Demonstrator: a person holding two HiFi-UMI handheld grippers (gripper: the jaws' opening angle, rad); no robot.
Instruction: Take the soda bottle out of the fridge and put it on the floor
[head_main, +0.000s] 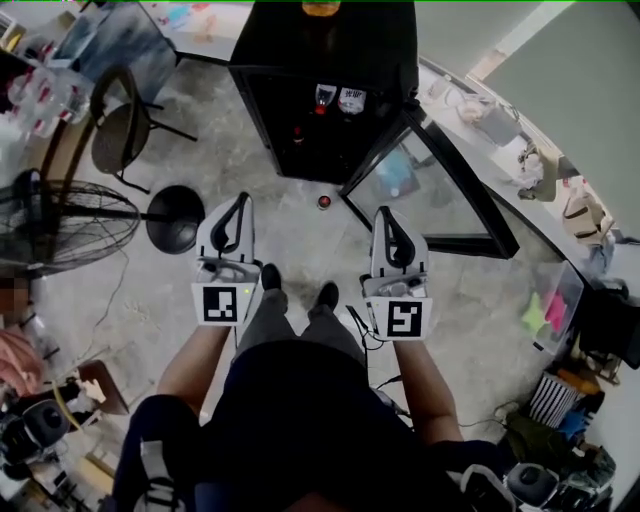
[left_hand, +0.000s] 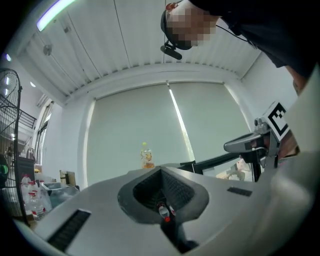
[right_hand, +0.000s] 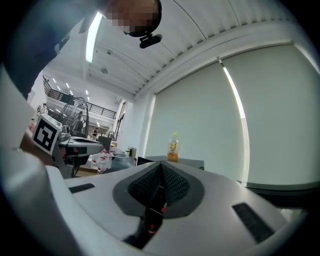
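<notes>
The black fridge (head_main: 300, 50) stands ahead with its glass door (head_main: 440, 190) swung open to the right. Bottles (head_main: 335, 100) show on its shelves. A dark bottle with a red cap (head_main: 323, 201) stands on the floor just in front of the fridge opening. My left gripper (head_main: 240, 200) and right gripper (head_main: 385, 212) are held side by side at waist height, pointing toward the fridge, well short of that bottle. Both are shut and hold nothing, as the left gripper view (left_hand: 161, 170) and right gripper view (right_hand: 161, 166) show.
An orange drink bottle (head_main: 320, 8) stands on top of the fridge. A floor fan (head_main: 50, 225), a chair (head_main: 120, 125) and a round black base (head_main: 175, 218) are at the left. A cluttered counter (head_main: 500, 130) runs along the right. Cables lie by my feet.
</notes>
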